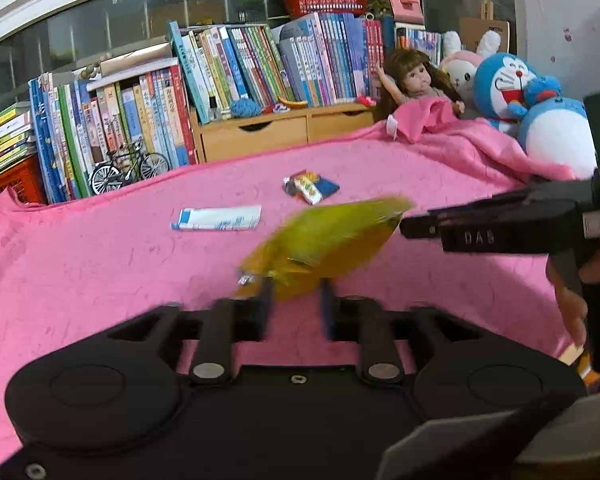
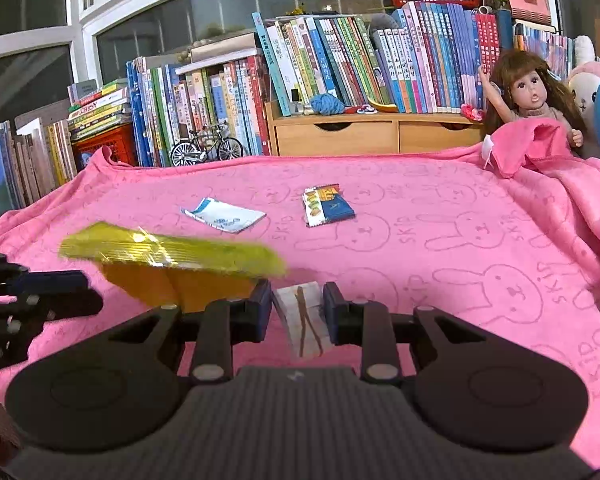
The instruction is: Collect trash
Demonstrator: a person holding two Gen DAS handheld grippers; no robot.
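A yellow wrapper hangs blurred above the pink blanket, just in front of my left gripper. Those jaws stand apart and do not press on it. Its far edge lies close to my right gripper, which is shut on a white wrapper with brown stripes. Farther back, a white-and-blue wrapper and a colourful snack wrapper lie flat on the blanket.
Rows of books and a wooden drawer unit line the back. A model bicycle stands at the blanket's far left edge. A doll and plush toys sit at the right.
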